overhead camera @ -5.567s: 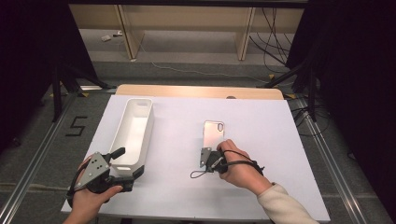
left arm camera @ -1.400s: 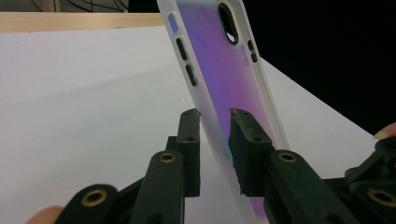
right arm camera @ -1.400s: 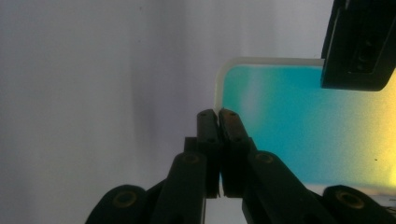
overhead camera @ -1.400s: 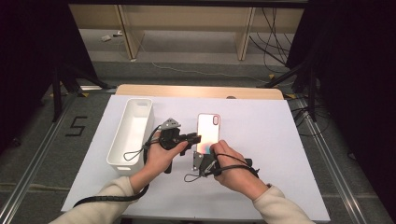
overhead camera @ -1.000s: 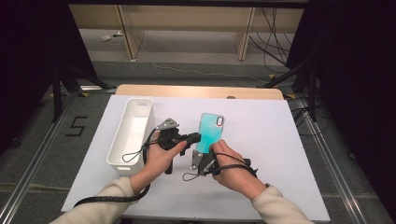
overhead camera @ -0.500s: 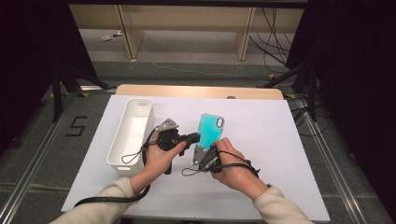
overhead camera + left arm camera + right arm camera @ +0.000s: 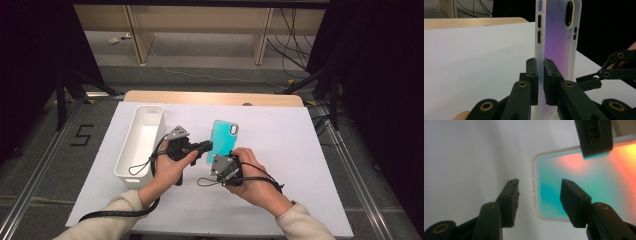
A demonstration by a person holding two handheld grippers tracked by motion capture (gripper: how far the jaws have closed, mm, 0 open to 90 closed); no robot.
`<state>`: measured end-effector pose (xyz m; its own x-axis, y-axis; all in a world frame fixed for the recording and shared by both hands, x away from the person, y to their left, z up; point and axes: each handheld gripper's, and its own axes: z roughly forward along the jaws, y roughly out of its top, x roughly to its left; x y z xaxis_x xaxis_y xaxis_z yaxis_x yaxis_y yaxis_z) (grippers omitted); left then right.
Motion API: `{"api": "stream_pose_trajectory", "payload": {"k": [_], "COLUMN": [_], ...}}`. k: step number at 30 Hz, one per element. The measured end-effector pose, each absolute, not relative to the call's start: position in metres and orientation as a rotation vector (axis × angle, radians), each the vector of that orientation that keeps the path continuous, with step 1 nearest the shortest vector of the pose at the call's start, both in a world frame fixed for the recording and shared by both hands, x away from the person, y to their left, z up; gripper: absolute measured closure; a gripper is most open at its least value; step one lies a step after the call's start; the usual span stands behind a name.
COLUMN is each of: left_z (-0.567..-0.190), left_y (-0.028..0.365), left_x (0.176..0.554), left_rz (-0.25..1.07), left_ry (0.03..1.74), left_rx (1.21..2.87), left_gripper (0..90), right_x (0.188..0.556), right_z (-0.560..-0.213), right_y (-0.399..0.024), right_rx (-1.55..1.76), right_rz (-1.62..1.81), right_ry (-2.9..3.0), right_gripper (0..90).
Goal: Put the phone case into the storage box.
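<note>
**A:** Two hand-held grippers on one phone case (image 7: 222, 142) here, who's actually got it?

**B:** The left hand-held gripper (image 7: 206, 147). In its own view the jaws are pinched tight on the case's long edge (image 7: 541, 50), pads flat against both sides, and the case stands up straight out of them. The right hand-held gripper (image 7: 223, 161) has let go: its jaws have just been opening and now stand fairly wide, with the case's corner (image 7: 541, 195) in the gap between them but neither pad pressing on it.

**A:** And the white bin (image 7: 131, 161)?

**B:** Just off to the outer side of the left hand-held gripper, sitting on the white desk (image 7: 295, 150). Nothing in it that I can see. The case is near it but not over it, right between the two hand-held grippers.
</note>
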<state>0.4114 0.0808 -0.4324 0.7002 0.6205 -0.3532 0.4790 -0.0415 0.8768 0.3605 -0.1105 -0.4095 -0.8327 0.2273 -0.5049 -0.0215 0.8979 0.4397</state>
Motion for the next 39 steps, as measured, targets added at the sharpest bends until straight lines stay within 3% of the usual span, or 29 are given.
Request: {"api": "stream_pose_trajectory", "payload": {"k": [6, 39], "left_z": [-0.433, -0.431], "left_y": [0.082, 0.084], "left_x": [0.411, 0.408], "left_rz": [0.159, 0.207], "left_ry": [0.905, 0.91], "left_rx": [1.677, 1.671], "left_gripper": [83.7, 83.7], "right_x": [0.359, 0.354], "right_z": [-0.408, -0.408], "right_y": [-0.121, -0.161], "right_rx": [0.232, 0.528], "right_rz": [0.718, 1.082], "right_ry": [2.478, 2.319], "right_gripper": [41.3, 27.0]}}
